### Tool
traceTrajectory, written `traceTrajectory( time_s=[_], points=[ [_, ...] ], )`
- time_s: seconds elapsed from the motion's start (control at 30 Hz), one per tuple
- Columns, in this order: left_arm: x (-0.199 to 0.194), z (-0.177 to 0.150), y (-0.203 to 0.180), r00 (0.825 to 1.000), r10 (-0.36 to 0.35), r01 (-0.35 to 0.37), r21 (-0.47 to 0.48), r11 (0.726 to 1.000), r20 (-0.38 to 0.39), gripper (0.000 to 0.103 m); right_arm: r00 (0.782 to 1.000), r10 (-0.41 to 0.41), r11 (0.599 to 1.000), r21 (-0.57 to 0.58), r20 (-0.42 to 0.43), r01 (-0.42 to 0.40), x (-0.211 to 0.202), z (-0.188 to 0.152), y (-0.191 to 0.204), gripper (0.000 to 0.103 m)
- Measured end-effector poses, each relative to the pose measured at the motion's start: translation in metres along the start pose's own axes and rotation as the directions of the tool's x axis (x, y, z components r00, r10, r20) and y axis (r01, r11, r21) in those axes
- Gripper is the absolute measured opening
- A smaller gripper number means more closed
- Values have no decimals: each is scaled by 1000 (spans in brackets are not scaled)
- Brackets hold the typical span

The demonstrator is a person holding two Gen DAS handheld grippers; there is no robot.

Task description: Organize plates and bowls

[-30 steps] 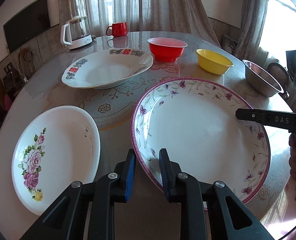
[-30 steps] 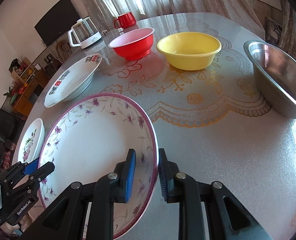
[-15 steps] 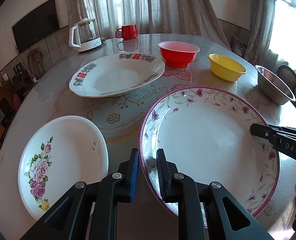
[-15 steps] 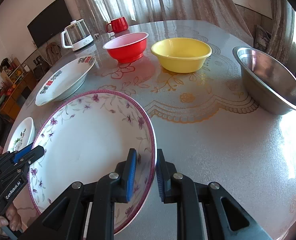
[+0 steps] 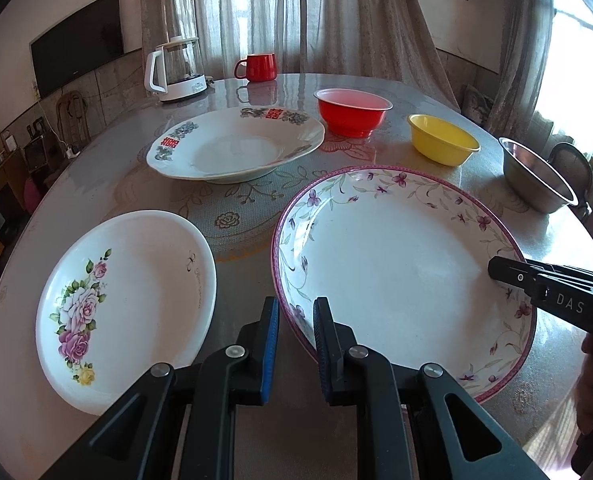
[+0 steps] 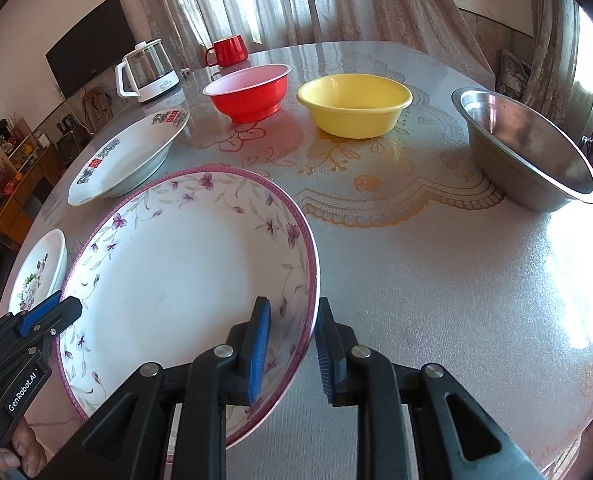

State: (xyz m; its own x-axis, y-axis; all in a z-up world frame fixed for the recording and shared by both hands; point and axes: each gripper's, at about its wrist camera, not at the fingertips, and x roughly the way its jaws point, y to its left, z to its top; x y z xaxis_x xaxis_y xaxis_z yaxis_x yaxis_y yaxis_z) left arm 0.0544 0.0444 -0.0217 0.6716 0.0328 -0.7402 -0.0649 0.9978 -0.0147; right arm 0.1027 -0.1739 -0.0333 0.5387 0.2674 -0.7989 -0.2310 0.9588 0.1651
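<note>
A large purple-flowered plate (image 5: 396, 264) (image 6: 184, 264) is held between both grippers, lifted off the table. My left gripper (image 5: 294, 328) is shut on its near-left rim. My right gripper (image 6: 290, 336) is shut on its right rim and shows in the left wrist view (image 5: 552, 284). A small rose plate (image 5: 128, 300) (image 6: 40, 276) lies at the left. A big white plate with red characters (image 5: 236, 148) (image 6: 128, 156) lies behind. A red bowl (image 5: 352, 110) (image 6: 250, 90), a yellow bowl (image 5: 442, 140) (image 6: 354, 104) and a steel bowl (image 5: 536, 176) (image 6: 524, 148) stand at the back right.
A glass kettle (image 5: 176, 68) (image 6: 146, 72) and a red mug (image 5: 258, 67) (image 6: 227, 51) stand at the far edge of the round table (image 6: 436, 280). Curtains hang behind. A chair (image 5: 568, 160) stands beyond the steel bowl.
Both grippers have closed onto the purple-flowered plate's rim and raised it; the views have lifted and tilted so more of the room shows. Other dishes have not moved.
</note>
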Motion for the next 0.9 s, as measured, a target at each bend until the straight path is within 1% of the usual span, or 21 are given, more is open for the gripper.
traceTrajectory(
  time_s=[0.07,0.17,0.27,0.37,0.5,0.53,0.6,0.77,0.83,0.9],
  points=[
    [-2,-1,-1,1000,-3,3,-2,1000,4,18,1000,5,1000,2,-2,-5,-2,-3,0,22],
    [0,1,-3,1000,13,-13,11,1000,-1,17,1000,5,1000,-7,-3,-5,-2,-4,2,22],
    [3,4,3,1000,12,-12,-10,1000,0,16,1000,-3,999,-42,1,3,-4,-7,5,21],
    [6,8,1,1000,27,-27,-5,1000,-4,16,1000,19,998,-54,8,-19,-7,-13,5,21],
    [4,5,5,1000,1,-1,-16,1000,-6,15,1000,0,998,-60,3,1,-6,-12,8,21],
    [2,3,4,1000,5,-5,-14,1000,-1,16,1000,-3,998,-63,2,3,-6,-11,9,21],
    [1,2,1,1000,17,-17,-8,1000,1,15,1000,7,999,-48,-4,-7,-5,-10,7,21],
    [-7,1,5,1000,9,-8,-21,1000,10,16,999,21,1000,-15,-31,-22,-7,-12,5,22],
    [-9,2,6,1000,11,-10,-30,1000,13,16,999,28,1000,-13,-31,-28,-9,-13,5,23],
    [-11,1,8,1000,0,0,-44,999,9,16,1000,16,1000,-24,-26,-17,-13,-15,8,24]
  ],
)
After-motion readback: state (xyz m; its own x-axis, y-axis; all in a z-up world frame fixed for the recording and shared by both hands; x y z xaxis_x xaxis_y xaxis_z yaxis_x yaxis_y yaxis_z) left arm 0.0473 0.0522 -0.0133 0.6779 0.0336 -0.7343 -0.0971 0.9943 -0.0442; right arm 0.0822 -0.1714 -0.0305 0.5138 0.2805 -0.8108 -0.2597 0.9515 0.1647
